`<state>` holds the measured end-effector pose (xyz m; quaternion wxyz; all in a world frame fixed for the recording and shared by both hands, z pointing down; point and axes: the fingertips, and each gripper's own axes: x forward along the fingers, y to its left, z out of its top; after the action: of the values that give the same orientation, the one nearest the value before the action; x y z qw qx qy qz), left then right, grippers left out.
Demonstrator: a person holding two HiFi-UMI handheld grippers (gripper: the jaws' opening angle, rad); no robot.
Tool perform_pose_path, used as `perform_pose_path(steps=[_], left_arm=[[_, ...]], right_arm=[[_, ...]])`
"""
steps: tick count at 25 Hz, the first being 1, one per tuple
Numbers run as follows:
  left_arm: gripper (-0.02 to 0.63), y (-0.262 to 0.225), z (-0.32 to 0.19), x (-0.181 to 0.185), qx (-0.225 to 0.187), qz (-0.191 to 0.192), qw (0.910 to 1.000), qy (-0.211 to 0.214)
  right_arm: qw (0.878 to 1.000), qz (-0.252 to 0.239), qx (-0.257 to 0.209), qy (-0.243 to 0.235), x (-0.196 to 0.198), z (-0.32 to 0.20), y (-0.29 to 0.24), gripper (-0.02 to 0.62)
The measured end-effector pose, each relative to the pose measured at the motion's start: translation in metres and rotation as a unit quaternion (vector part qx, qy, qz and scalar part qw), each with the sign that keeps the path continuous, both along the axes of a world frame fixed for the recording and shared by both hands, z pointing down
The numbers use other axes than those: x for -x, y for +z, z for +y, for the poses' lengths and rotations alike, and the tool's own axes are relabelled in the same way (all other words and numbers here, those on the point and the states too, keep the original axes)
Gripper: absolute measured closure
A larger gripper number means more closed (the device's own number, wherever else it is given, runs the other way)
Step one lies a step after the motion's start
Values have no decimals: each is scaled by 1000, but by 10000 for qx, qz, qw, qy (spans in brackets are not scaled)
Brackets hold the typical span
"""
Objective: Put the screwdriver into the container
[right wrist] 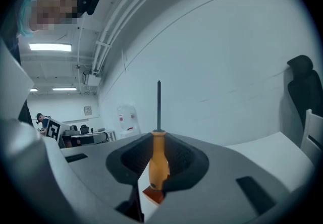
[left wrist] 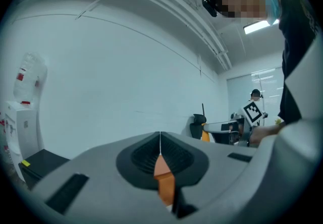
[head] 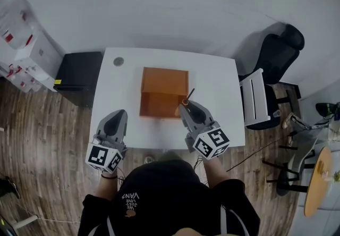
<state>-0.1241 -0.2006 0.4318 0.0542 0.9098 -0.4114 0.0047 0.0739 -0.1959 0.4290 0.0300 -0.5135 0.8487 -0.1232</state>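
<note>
An orange-brown open box, the container (head: pixel 163 91), sits in the middle of the white table (head: pixel 218 78). My right gripper (head: pixel 185 104) hovers at the container's near right corner, shut on the screwdriver (head: pixel 188 95). In the right gripper view the orange handle (right wrist: pixel 159 160) is clamped between the pads and the dark shaft (right wrist: pixel 158 104) sticks straight out past the right gripper (right wrist: pixel 159 142). My left gripper (head: pixel 118 115) is over the table's near left edge, left of the container. In the left gripper view the left gripper (left wrist: pixel 160 140) is shut with its jaws empty.
A small grey disc (head: pixel 118 61) lies at the table's far left corner. A black cabinet (head: pixel 79 78) stands left of the table, with white boxes (head: pixel 26 54) beyond it. A black office chair (head: pixel 276 51) and a white frame (head: pixel 255 99) stand to the right.
</note>
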Motion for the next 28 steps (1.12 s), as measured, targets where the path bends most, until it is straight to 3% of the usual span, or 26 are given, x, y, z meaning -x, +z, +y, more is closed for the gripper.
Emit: perform_pose_path(steps=[19, 28], left_arm=[[592, 5, -36, -13, 18, 41, 9996, -276], [592, 4, -41, -14, 20, 109, 9992, -394]], right_arm=[[9987, 297, 13, -421, -7, -52, 5, 518], [9934, 795, 174, -808, 0, -66, 19, 518]])
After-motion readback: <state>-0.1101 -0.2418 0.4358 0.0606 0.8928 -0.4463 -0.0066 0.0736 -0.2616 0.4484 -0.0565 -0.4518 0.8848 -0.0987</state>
